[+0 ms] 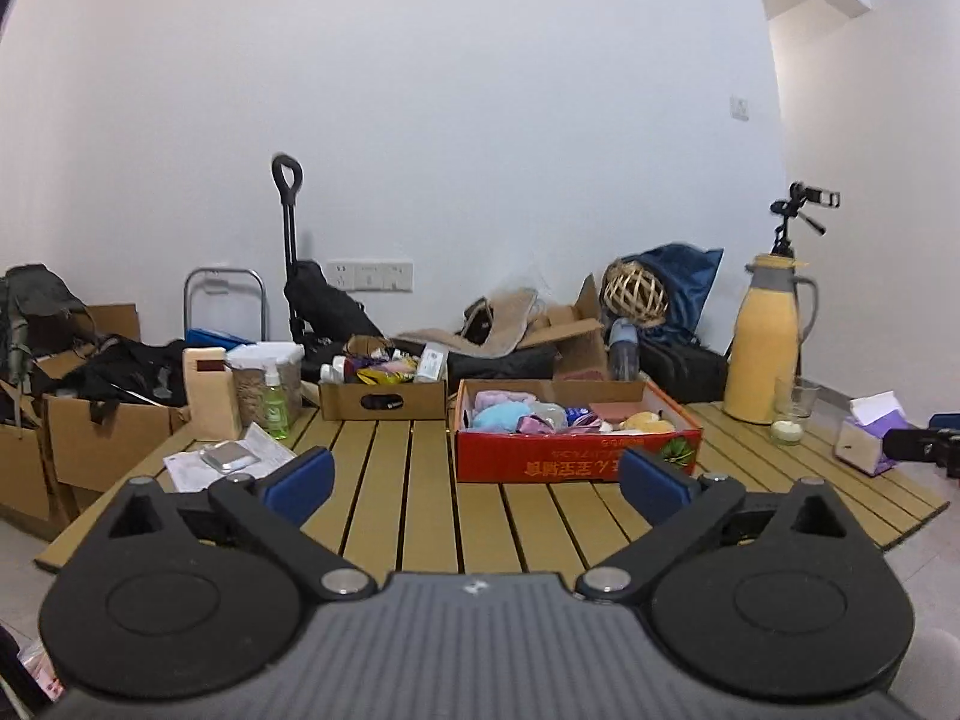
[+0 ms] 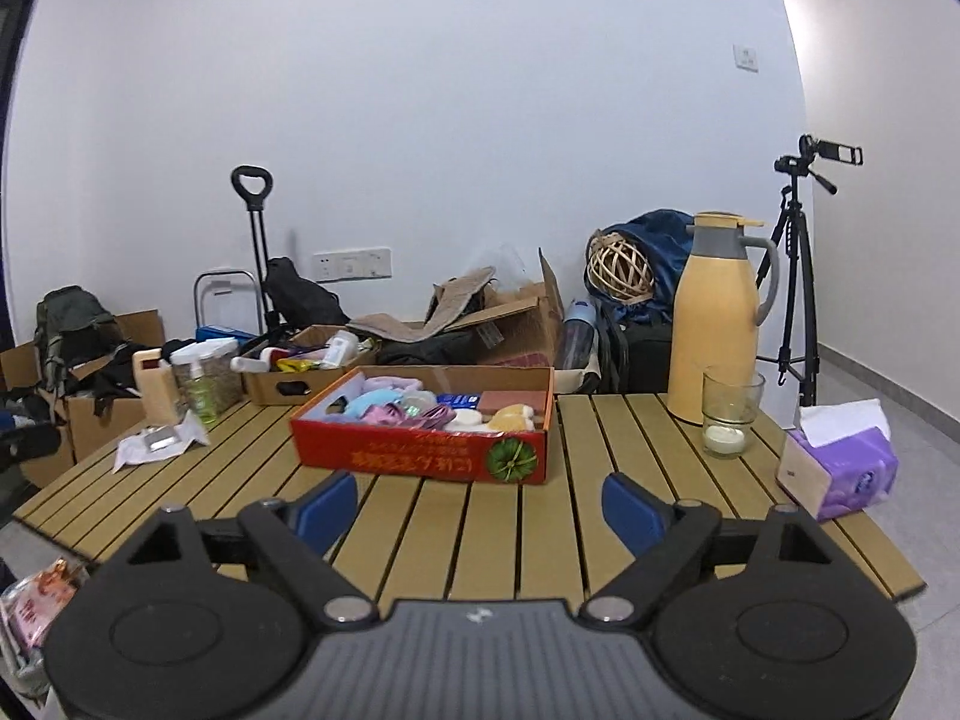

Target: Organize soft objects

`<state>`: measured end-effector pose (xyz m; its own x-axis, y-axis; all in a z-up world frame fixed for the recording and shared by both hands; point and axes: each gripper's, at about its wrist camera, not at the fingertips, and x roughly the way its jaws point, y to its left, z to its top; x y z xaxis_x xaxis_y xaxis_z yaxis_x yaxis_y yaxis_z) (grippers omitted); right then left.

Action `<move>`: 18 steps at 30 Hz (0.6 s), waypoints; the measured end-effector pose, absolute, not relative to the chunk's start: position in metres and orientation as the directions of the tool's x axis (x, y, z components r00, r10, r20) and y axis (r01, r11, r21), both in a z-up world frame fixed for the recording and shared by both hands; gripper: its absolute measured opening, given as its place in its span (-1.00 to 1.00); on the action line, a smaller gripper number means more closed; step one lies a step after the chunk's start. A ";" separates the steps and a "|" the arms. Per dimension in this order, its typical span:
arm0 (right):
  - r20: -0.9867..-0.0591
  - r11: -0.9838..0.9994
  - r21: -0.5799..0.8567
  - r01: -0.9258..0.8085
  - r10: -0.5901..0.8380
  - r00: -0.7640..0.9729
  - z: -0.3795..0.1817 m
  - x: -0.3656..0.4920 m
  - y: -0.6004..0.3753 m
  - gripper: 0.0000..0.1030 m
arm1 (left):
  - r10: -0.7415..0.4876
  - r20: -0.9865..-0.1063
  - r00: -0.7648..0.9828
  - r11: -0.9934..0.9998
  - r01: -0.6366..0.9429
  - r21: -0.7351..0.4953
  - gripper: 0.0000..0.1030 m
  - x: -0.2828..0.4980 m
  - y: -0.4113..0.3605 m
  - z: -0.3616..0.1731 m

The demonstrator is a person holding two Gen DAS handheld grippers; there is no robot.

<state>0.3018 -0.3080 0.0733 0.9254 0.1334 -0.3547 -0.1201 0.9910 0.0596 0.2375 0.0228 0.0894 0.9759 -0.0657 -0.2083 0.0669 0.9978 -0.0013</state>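
Observation:
A red cardboard box (image 1: 576, 459) (image 2: 420, 456) stands on the wooden slat table (image 1: 408, 510) (image 2: 480, 540). It holds several soft things: a light blue plush (image 1: 501, 417) (image 2: 372, 403), pink cloth (image 1: 504, 399) (image 2: 390, 385) and a yellow plush (image 1: 645, 421) (image 2: 510, 418). My left gripper (image 1: 477, 480) is open and empty, above the table's near side, short of the box. My right gripper (image 2: 480, 507) is open and empty, also in front of the box.
A brown box of bottles (image 1: 384, 399) (image 2: 282, 387) stands behind the red box. A yellow thermos (image 1: 765, 348) (image 2: 717, 318), a glass (image 2: 729, 414), a tissue pack (image 2: 840, 468), a green bottle (image 1: 275, 402) and papers (image 1: 228, 462) are on the table. Bags and cartons line the wall.

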 end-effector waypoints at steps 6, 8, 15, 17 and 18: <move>-0.321 0.986 0.031 -0.161 0.163 0.933 0.072 0.226 -0.292 0.75 | -0.071 -0.162 0.984 0.997 0.070 -0.010 1.00 0.156 0.021 0.073; -0.315 0.985 0.038 -0.166 0.170 0.934 0.072 0.202 -0.290 0.76 | -0.071 -0.168 0.983 0.997 0.067 -0.030 1.00 0.134 0.021 0.068; -0.262 0.977 0.067 -0.200 0.211 0.942 0.049 0.115 -0.279 0.97 | -0.109 -0.183 0.977 0.994 0.106 -0.023 1.00 0.069 0.012 0.046; -0.274 0.976 0.066 -0.206 0.216 0.937 0.040 0.097 -0.276 0.97 | -0.096 -0.181 0.979 0.995 0.094 -0.017 1.00 0.054 0.009 0.040; -0.267 0.977 0.062 -0.206 0.215 0.939 0.037 0.089 -0.274 0.97 | -0.089 -0.185 0.979 0.996 0.087 -0.019 1.00 0.048 0.008 0.036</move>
